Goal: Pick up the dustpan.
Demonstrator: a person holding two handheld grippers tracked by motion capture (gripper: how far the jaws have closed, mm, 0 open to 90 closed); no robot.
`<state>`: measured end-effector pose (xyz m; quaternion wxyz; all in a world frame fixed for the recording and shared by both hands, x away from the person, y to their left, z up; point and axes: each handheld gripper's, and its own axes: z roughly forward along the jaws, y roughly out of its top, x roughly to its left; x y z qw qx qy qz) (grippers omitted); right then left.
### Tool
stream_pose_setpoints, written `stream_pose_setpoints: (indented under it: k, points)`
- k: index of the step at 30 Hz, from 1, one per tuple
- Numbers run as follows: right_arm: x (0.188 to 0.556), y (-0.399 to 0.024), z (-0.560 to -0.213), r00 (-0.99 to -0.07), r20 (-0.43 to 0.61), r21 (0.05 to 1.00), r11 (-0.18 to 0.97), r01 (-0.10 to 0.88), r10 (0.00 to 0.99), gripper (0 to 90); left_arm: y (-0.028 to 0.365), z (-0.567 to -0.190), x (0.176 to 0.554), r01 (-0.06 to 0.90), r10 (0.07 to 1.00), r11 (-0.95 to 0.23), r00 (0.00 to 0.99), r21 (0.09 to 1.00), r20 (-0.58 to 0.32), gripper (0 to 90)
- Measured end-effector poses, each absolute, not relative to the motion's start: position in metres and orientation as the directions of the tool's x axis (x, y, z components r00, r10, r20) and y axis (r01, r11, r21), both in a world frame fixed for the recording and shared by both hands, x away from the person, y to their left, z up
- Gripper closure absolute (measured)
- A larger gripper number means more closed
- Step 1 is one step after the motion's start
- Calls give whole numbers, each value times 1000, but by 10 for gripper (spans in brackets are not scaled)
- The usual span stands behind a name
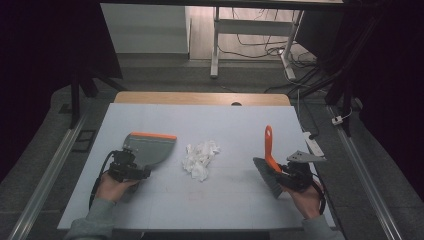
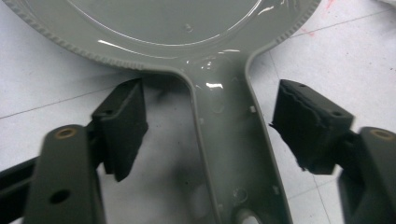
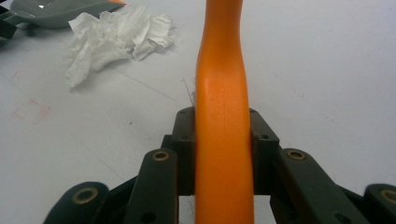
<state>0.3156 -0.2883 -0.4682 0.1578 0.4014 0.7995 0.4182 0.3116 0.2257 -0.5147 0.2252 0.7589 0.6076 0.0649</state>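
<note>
Grey dustpan (image 1: 150,148) empty, left hand-held gripper (image 2: 210,126) apart round handle, right hand-held gripper (image 3: 223,149) clamped on brush (image 3: 223,116)

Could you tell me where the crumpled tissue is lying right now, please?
In the high view, the crumpled tissue lies mid-table, between the dustpan on its left and the brush on its right.

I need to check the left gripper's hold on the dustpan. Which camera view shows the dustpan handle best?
The left gripper view: the dustpan handle runs close up between the open jaws, neither pad touching. The high view shows the whole dustpan, its handle hidden under the left gripper. The right gripper view catches only its far edge.
</note>
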Motion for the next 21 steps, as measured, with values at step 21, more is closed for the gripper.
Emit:
stream_pose_setpoints:
  k: [21]
  points:
    - [316,-289,-470,-618,87,788,325,522,782,700,227,-521,314,885,950,-107,226,452,-217,608]
